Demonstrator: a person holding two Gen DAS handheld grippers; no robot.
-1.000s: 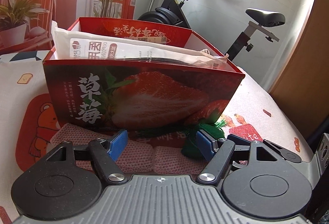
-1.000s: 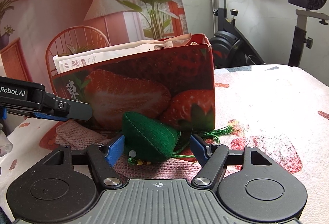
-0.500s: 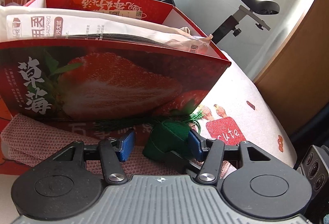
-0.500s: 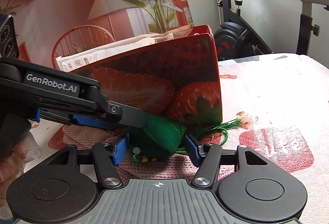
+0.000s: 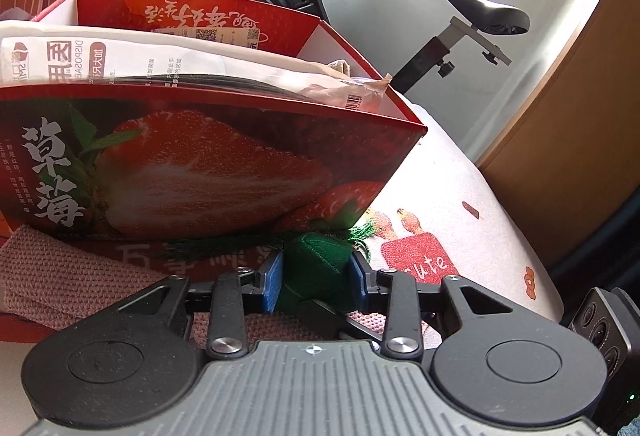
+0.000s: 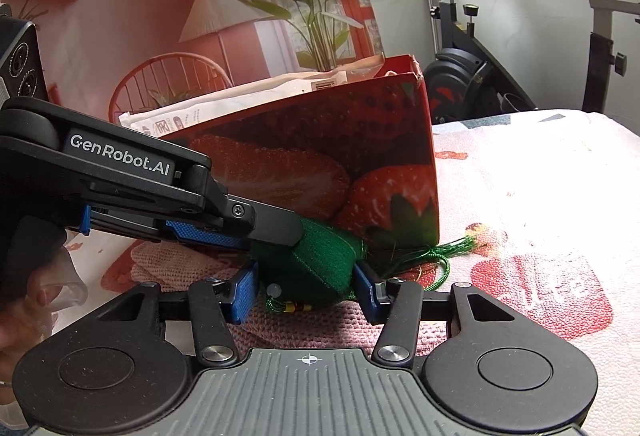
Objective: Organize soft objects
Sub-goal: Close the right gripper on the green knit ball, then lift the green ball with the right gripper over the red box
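A green knitted pouch (image 5: 316, 268) with a tassel and beaded cord lies on a pink knitted cloth (image 5: 64, 276) in front of the red strawberry box (image 5: 208, 164). My left gripper (image 5: 316, 276) is shut on the green pouch, its blue pads pressed on both sides. My right gripper (image 6: 306, 286) also has its blue pads against the pouch (image 6: 320, 264) from the other side. The left gripper (image 6: 276, 232) reaches in from the left in the right wrist view. The tassel (image 6: 448, 250) trails right along the box's foot.
The box holds white packets (image 5: 168, 64) standing on edge. The table has a printed cloth (image 6: 540, 236). An exercise bike (image 5: 460, 28) stands behind the table. A wooden panel (image 5: 580, 116) is at the right.
My left gripper swung right from the pink cloth onto the green pouch and closed on it. My right gripper narrowed around the pouch from the other side.
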